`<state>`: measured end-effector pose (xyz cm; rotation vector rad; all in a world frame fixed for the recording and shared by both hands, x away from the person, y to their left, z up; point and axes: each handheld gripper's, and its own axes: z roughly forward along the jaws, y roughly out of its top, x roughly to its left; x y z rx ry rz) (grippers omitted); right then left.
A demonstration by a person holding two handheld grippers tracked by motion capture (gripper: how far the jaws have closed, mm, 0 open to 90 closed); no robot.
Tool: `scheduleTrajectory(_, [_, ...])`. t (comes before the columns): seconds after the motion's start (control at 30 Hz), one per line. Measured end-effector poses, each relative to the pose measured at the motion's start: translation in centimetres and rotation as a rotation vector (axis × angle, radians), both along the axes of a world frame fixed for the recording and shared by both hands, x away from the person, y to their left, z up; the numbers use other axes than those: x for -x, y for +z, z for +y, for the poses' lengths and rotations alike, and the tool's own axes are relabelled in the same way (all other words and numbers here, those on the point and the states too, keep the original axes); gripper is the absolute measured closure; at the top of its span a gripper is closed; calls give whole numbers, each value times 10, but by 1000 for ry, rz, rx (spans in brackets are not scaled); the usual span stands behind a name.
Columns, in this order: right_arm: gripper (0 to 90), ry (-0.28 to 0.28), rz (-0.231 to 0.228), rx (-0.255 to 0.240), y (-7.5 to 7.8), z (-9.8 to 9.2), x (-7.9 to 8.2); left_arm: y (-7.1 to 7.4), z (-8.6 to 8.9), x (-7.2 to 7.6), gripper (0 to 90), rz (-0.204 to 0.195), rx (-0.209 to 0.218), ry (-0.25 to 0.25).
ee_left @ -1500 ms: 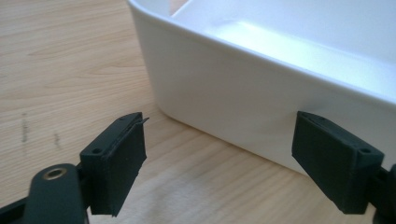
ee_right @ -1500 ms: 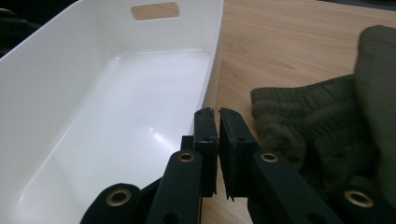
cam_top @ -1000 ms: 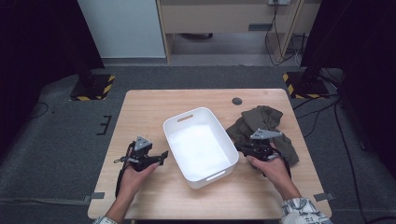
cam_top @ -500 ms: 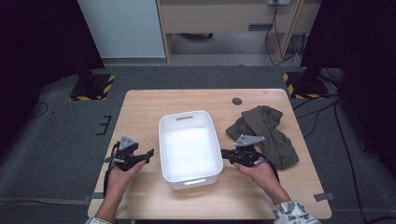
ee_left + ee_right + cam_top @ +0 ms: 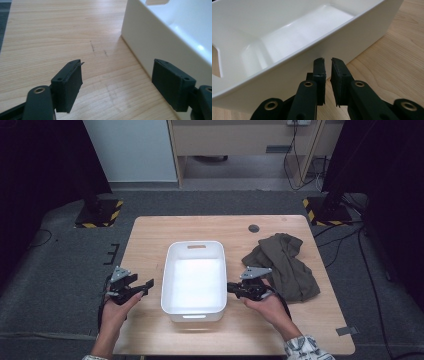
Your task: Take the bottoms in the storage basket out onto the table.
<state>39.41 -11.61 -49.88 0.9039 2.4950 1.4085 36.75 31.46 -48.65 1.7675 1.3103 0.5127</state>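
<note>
My left gripper (image 5: 148,284) has pulled back from the white tub (image 5: 194,306); a moment ago it sat right against the tub's side, and now it waits off to that side with bare table (image 5: 62,30) between; its jaws are spread wide with nothing in them, though they have just closed in a little; the tub wall stands just past my right-hand jaw in the left gripper view. The white tub has turned too; before it lay crooked, and now it sits straight in front of me, between my two grippers. My right gripper (image 5: 231,287) has slid over with it; its jaws are nearly pressed together with just a thin gap, pinching nothing, and their tips point right at the tub's long wall (image 5: 352,37), very close to it; I cannot tell if they touch. The brown cloth (image 5: 285,262) lies in a heap behind and beside my right gripper, not in the tub yet; I think the tub is now ready, so the cloth comes next.
</note>
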Motion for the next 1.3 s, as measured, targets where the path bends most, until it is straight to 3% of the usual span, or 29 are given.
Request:
scheduleTrajectory(0.1, [815, 10, 2, -3, 0, 5, 0, 7, 4, 3, 245, -15, -9, 7])
scheduleTrajectory(0.27, [814, 22, 2, -9, -2, 17, 1, 21, 13, 11, 259, -41, 12, 29])
scheduleTrajectory(0.4, [795, 37, 7, -10, -5, 34, 0, 27, 17, 12, 264, -42, 69, 39])
scheduleTrajectory(0.6, [658, 36, -17, 8, -6, 55, 1, 30, 4, 18, 265, -26, 22, -6])
scheduleTrajectory(0.73, [509, -4, -35, 30, 0, 39, 4, 25, -5, 26, 274, -17, -17, -26])
scheduleTrajectory(0.83, [403, -49, -46, 44, 2, 21, 8, 21, -8, 28, 329, -5, -18, -31])
scheduleTrajectory(0.97, [280, -117, -68, 15, 3, -2, 14, 18, -9, 30, 395, 8, -29, -37])
scheduleTrajectory(1.03, [216, -146, -87, 17, 2, -11, 17, 18, -9, 31, 471, 4, -21, -34])
scheduleTrajectory(1.3, [171, -224, -64, 30, -3, -34, 20, 18, -8, 32, 641, 9, -31, -53])
